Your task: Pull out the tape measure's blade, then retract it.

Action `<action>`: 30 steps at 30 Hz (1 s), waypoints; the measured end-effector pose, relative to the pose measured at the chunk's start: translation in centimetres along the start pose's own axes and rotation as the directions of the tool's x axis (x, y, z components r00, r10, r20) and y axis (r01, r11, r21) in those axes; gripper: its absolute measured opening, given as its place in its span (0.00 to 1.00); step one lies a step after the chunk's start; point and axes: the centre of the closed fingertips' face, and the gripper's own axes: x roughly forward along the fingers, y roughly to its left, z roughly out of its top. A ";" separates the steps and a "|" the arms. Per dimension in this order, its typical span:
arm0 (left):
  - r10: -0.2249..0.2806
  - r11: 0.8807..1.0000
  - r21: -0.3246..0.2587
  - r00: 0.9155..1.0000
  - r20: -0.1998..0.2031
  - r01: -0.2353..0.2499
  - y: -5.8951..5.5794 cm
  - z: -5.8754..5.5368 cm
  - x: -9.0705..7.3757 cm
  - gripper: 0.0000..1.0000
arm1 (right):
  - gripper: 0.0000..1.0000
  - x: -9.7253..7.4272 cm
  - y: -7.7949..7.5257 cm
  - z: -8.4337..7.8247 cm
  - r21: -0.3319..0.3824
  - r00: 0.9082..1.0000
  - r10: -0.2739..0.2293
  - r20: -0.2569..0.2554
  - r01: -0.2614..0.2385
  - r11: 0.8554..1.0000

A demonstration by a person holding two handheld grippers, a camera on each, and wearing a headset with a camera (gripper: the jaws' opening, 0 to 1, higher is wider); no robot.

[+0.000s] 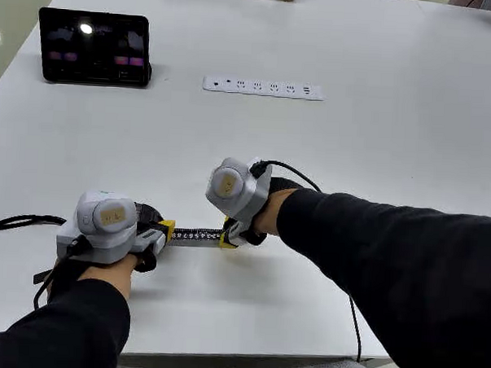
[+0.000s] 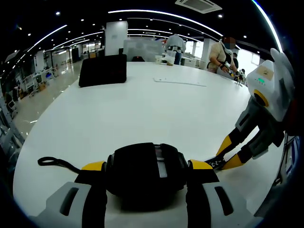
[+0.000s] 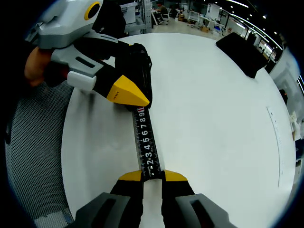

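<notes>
My left gripper (image 2: 146, 166) is shut on the black tape measure case (image 2: 145, 170), which rests on the white table; the case (image 1: 149, 217) sits at the near left in the head view, and in the right gripper view the case (image 3: 134, 61) lies ahead. A short length of blade (image 3: 145, 145) with printed numbers runs from the case to my right gripper (image 3: 153, 176), which is shut on the blade's end. In the head view the blade (image 1: 196, 233) spans the gap between the left gripper (image 1: 163, 231) and the right gripper (image 1: 227, 240). A black wrist strap (image 1: 24, 221) trails left from the case.
A dark tablet (image 1: 94, 46) stands at the far left of the white table (image 1: 353, 140), and a white power strip (image 1: 263, 88) lies beyond the grippers. A black cable (image 1: 354, 327) hangs over the near edge. People stand at the far end of the table (image 2: 199, 52).
</notes>
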 end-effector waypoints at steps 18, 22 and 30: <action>-0.006 1.000 -0.008 1.000 -0.001 0.006 0.0 0.0 -0.1 0.63 | 0.11 0.2 0.1 0.6 -0.003 1.000 -0.004 0.002 0.004 1.000; -0.010 1.000 -0.009 1.000 -0.003 0.010 0.0 0.0 -0.1 0.62 | 0.11 0.3 0.1 0.7 -0.002 1.000 -0.004 0.007 0.004 1.000; -0.017 1.000 -0.013 1.000 -0.005 0.017 0.0 0.0 -0.3 0.62 | 0.11 0.4 0.2 1.0 -0.001 1.000 -0.007 0.014 0.007 1.000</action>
